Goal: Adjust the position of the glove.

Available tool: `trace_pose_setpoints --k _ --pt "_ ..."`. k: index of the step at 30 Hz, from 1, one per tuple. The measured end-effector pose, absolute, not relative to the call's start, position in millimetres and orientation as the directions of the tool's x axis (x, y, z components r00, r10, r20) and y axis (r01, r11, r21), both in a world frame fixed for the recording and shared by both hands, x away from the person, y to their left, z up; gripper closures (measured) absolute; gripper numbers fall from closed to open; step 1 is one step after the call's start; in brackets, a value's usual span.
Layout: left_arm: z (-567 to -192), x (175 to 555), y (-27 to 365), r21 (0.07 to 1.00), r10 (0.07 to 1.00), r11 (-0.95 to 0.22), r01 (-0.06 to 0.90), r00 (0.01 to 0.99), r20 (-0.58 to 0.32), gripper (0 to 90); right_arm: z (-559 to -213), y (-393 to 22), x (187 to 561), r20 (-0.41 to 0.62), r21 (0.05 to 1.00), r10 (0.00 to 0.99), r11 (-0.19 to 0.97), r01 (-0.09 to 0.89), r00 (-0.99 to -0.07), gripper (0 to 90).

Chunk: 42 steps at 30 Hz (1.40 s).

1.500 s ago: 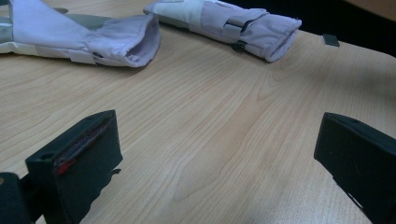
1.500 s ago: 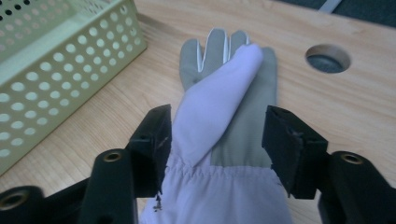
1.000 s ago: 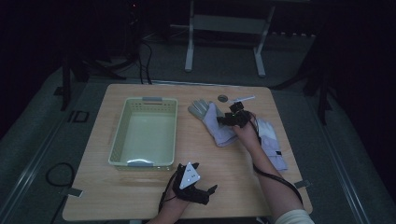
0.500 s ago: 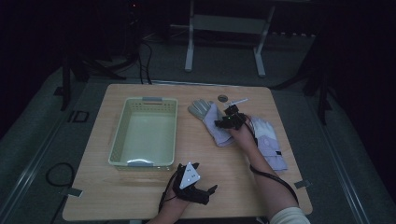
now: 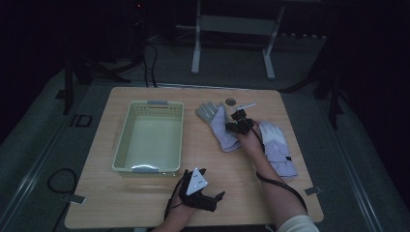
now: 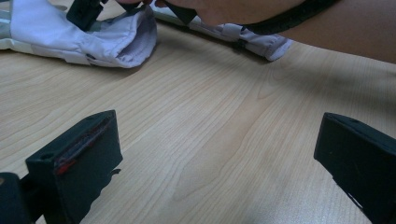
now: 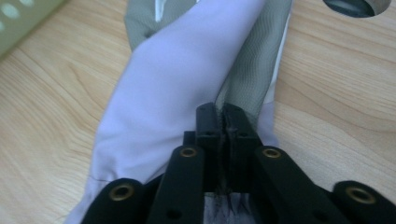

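Two lilac-and-grey gloves lie on the wooden table. The left glove [image 5: 216,124] [image 7: 177,79] has its fingers pointing away from me, and the right glove [image 5: 279,145] lies beside my right forearm. My right gripper [image 5: 238,121] [image 7: 223,117] has just been closing and is now shut on a fold of the left glove's grey mesh and lilac fabric. My left gripper [image 5: 216,200] [image 6: 217,158] rests near the table's front edge, open, with bare wood between its jaws. Its view looks toward the left glove's cuff [image 6: 100,39].
A pale green plastic basket [image 5: 126,129] [image 7: 18,14] stands left of the gloves. A small round dark disc [image 5: 230,102] [image 7: 356,6] and a thin white object [image 5: 249,104] lie beyond the gloves near the far edge. Floor and metal stand legs lie behind the table.
My right gripper has edged left over the left glove and pinched its fabric. The left hand has stayed where it was.
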<state>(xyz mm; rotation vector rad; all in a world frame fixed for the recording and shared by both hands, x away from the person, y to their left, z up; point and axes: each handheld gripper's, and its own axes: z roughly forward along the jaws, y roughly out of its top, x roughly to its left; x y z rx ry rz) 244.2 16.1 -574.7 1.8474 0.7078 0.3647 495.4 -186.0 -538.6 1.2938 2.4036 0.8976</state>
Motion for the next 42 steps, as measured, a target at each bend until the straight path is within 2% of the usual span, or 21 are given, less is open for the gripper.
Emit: trace_pose_setpoints --k 8,17,23,26,31,42 --pt "-574.7 244.2 16.3 0.922 0.626 -0.25 0.297 0.776 -0.08 0.8 -517.3 -184.0 479.6 0.127 0.676 0.82 0.34 0.654 -0.558 88.2" --pt "-574.7 244.2 16.4 0.922 0.628 -0.249 0.296 0.774 -0.078 0.8 -487.9 -192.6 446.9 0.184 0.753 0.8 0.259 0.604 -0.572 88.3" --pt "-574.7 244.0 16.4 0.922 0.633 -0.25 0.295 0.77 -0.075 0.8 -472.7 -199.7 416.6 0.195 0.788 0.832 0.183 0.588 -0.52 88.2" --pt "-574.7 243.7 16.1 0.922 0.634 -0.248 0.296 0.769 -0.076 0.8 -471.9 -204.3 402.1 0.223 0.79 0.849 0.131 0.599 -0.479 88.2" --pt "-574.6 243.5 16.1 0.922 0.633 -0.255 0.292 0.771 -0.069 0.8 -475.8 -207.0 388.3 0.226 0.782 0.866 0.112 0.614 -0.447 88.2" --pt "-574.7 243.0 15.3 0.923 0.634 -0.254 0.289 0.771 -0.066 0.8 -501.7 -209.5 354.8 0.3 0.772 0.895 -0.024 0.635 -0.331 88.1"
